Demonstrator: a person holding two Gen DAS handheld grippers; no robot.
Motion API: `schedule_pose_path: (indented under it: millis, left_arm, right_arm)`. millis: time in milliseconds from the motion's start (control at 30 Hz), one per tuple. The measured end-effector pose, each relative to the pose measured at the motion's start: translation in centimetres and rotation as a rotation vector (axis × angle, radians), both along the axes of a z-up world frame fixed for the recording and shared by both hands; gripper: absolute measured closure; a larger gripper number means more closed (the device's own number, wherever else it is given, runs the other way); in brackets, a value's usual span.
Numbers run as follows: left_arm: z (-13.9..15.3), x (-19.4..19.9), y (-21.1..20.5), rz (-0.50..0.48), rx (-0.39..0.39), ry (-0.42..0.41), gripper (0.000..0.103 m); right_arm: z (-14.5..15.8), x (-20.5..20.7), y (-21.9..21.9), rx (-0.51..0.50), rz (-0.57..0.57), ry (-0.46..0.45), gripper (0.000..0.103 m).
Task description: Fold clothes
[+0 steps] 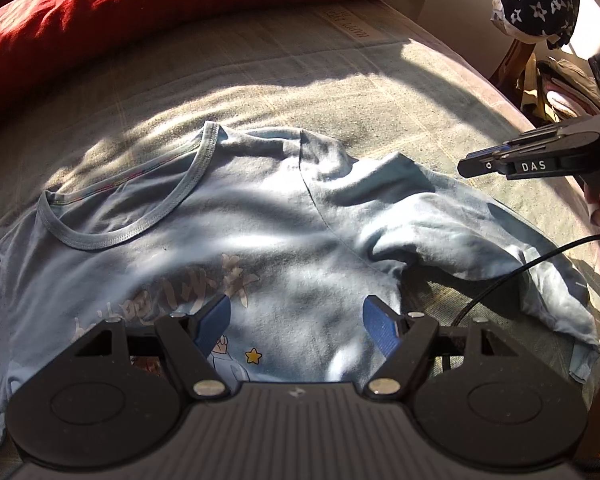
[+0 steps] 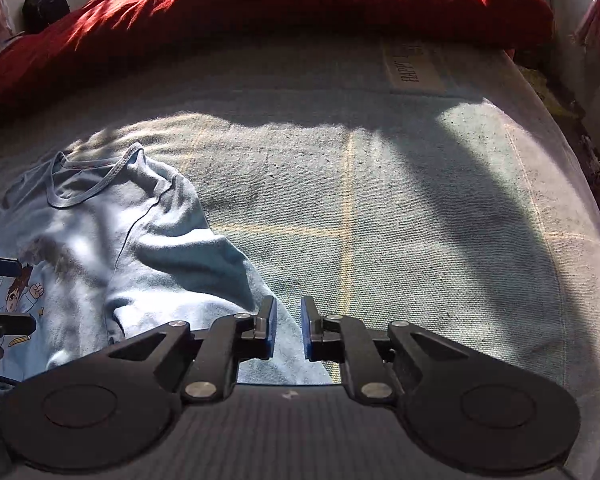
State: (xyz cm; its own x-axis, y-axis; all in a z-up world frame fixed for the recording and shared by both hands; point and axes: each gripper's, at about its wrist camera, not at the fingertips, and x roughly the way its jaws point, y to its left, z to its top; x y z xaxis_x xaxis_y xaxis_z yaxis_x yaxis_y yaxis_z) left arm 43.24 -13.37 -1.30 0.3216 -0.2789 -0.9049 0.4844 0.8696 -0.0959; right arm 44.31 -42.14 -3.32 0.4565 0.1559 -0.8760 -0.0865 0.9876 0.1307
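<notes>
A light-blue T-shirt [image 1: 236,232] is laid face up on a grey-green bedspread [image 2: 380,200], collar toward the upper left of the left-wrist frame, print toward the bottom; nothing is folded yet, so the step in hand is judged to be the approach for a first sleeve or side fold. The left gripper [image 1: 296,320] is held spread wide at the bottom centre of its frame, directly over the printed chest, nothing between the pads. The right gripper [image 2: 289,330] is seen narrowed to a small gap at the bottom centre of its own frame, nothing pinched; the sleeve [image 2: 204,280] edge lies just under and left of its fingertips, bare bedspread to the right. In the left-wrist frame the right gripper is seen at the right edge, above the rumpled sleeve, not touching it. Next move is judged to call for wider jaws on the right, a descent onto the sleeve hem, and a pinch of one fabric layer. A red duvet [image 1: 140,12] is bunched across the top of both frames, well apart from the shirt.
</notes>
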Motion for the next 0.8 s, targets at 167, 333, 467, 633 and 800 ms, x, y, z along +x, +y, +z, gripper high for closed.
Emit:
schedule_pose_path:
  millis: [167, 333, 467, 633, 800]
  left_arm:
    - [0.3, -0.9, -0.7, -0.026, 0.001, -0.006, 0.029]
    - [0.5, -2.0, -2.1, -0.07, -0.002, -0.003, 0.029]
    - [0.6, -3.0, -3.8, -0.13, -0.002, -0.008, 0.029]
    - [0.8, -4.3, -5.5, -0.196, 0.005, -0.013, 0.029]
    - [0.9, -5.4, -6.6, -0.234, 0.015, -0.01, 0.027]
  right_arm:
    - [2.3, -6.8, -4.5, -0.006, -0.164, 0.024, 0.084]
    - [2.6, -14.1, -6.9, -0.02, -0.323, 0.07, 0.084]
    - [0.6, -19.3, -8.1, 0.001, -0.471, 0.123, 0.084]
    - [-2.2, -23.6, -8.6, 0.055, -0.585, 0.175, 0.084]
    - [-3.6, -25.7, -7.1, 0.138, -0.636, 0.178, 0.083]
